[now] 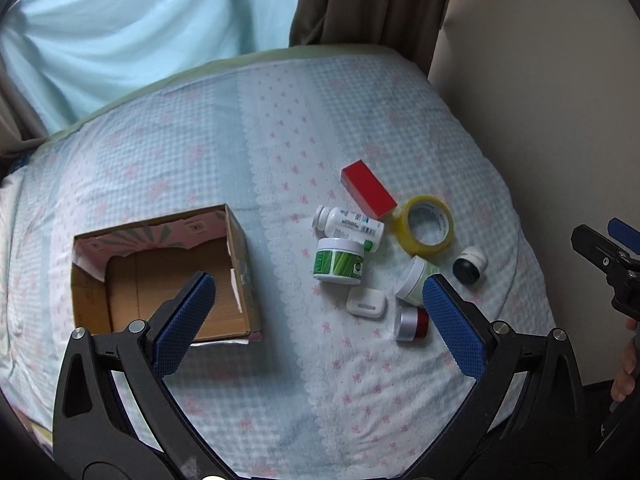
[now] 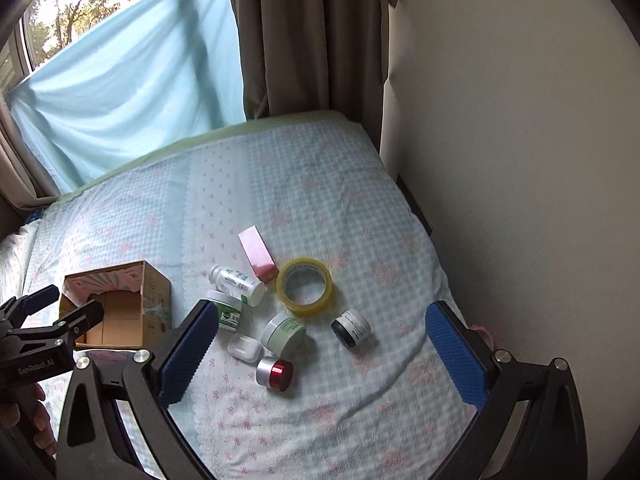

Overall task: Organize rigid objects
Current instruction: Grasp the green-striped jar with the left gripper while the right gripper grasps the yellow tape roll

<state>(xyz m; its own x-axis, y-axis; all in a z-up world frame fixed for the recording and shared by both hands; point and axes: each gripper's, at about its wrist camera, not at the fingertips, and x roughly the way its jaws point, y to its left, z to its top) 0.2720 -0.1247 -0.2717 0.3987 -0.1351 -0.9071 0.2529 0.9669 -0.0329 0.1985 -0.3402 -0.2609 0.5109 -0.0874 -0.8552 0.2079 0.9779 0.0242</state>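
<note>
An open cardboard box (image 1: 236, 248) (image 2: 154, 292) sits on the bed at left and looks empty. To its right lie a red box (image 1: 368, 194) (image 2: 258, 256), a white pill bottle (image 1: 348, 228) (image 2: 238, 280), a yellow tape roll (image 1: 426, 226) (image 2: 306, 286), a green-labelled jar (image 1: 338, 266) (image 2: 228, 312), a pale green jar (image 1: 414, 280) (image 2: 284, 332), a black-lidded jar (image 1: 470, 266) (image 2: 352, 328), a white earbud case (image 1: 366, 302) (image 2: 245, 347) and a red-and-silver jar (image 1: 412, 322) (image 2: 275, 372). My left gripper (image 1: 318, 300) is open above the bed. My right gripper (image 2: 320, 328) is open and empty over the cluster.
The bed (image 1: 280, 140) carries a pale blue checked cover with pink bows. A cream wall (image 2: 500, 160) runs along its right side. Brown curtains (image 2: 304, 40) and a light blue sheet (image 2: 132, 100) hang behind the bed's far edge.
</note>
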